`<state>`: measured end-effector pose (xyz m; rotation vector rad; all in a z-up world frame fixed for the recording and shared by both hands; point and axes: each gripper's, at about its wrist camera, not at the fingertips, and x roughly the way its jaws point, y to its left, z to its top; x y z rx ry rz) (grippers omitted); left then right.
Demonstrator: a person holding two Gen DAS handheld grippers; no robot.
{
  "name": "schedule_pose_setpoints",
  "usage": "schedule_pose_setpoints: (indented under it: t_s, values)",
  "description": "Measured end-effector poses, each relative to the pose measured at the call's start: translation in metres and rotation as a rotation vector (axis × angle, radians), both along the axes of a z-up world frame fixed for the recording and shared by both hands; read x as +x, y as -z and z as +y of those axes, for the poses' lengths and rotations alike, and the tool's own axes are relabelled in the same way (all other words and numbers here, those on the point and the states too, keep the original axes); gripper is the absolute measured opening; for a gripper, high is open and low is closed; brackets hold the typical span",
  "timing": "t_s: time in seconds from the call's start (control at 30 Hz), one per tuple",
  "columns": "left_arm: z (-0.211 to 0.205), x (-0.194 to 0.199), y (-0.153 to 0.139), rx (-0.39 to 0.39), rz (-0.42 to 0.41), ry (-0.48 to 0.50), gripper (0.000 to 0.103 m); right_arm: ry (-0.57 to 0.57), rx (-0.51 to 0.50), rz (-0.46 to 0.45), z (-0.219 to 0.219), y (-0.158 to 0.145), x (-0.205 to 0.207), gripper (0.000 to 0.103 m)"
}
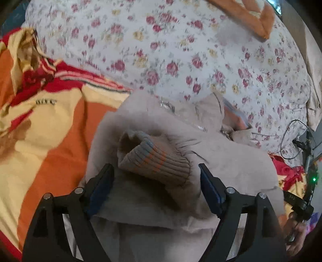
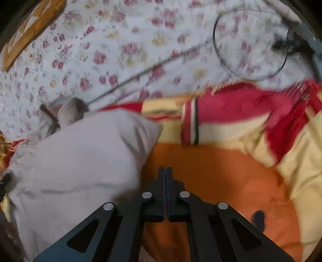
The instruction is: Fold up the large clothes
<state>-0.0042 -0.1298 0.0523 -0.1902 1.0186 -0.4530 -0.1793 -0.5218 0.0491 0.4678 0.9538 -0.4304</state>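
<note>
A beige zip jacket (image 1: 221, 161) lies bunched on the bed, a sleeve folded over it. The sleeve's ribbed cuff (image 1: 159, 163), striped grey-blue and orange, rests on top. My left gripper (image 1: 156, 171) stands open just above the jacket, one finger on each side of the cuff, pads clear of it. In the right wrist view the same jacket (image 2: 76, 161) fills the lower left. My right gripper (image 2: 166, 171) is shut with nothing between its fingers, beside the jacket's right edge and over the orange blanket (image 2: 221, 177).
An orange, cream and red blanket (image 1: 50, 131) covers the near part of the bed. A white floral sheet (image 1: 161, 50) lies beyond it. A thin black cable (image 2: 249, 44) loops over the sheet at the far right. An orange-trimmed cushion (image 1: 251, 16) sits at the far edge.
</note>
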Motion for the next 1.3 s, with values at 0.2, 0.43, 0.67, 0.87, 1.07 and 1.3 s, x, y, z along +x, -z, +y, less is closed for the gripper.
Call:
schedule_pose_setpoints:
  t_s: [0.2,0.43,0.67,0.87,1.07,1.3]
  values:
    - [0.017,-0.014,-0.033,0.001,-0.129,-0.061,0.083,-0.053,-0.046,-0.095,0.024,-0.052,-0.022,0.017]
    - [-0.008,-0.001,0.013,0.227,-0.017,0.010,0.083,-0.142,-0.102,0.147,0.059,0.006,-0.015,0.018]
    - [-0.016,-0.007,0.009,0.251,-0.060,0.022,0.083,-0.129,-0.106,-0.035,0.060,-0.044,-0.003,0.047]
    - [-0.017,-0.002,0.017,0.251,-0.043,0.027,0.085,-0.078,-0.085,0.025,0.035,0.006,0.054,0.042]
    - [-0.018,-0.001,0.020,0.252,-0.040,0.019,0.085,-0.011,-0.062,0.028,0.021,0.003,0.034,0.046]
    - [-0.018,-0.008,0.015,0.253,-0.068,0.007,0.085,-0.094,-0.112,0.082,0.055,0.006,-0.004,0.047]
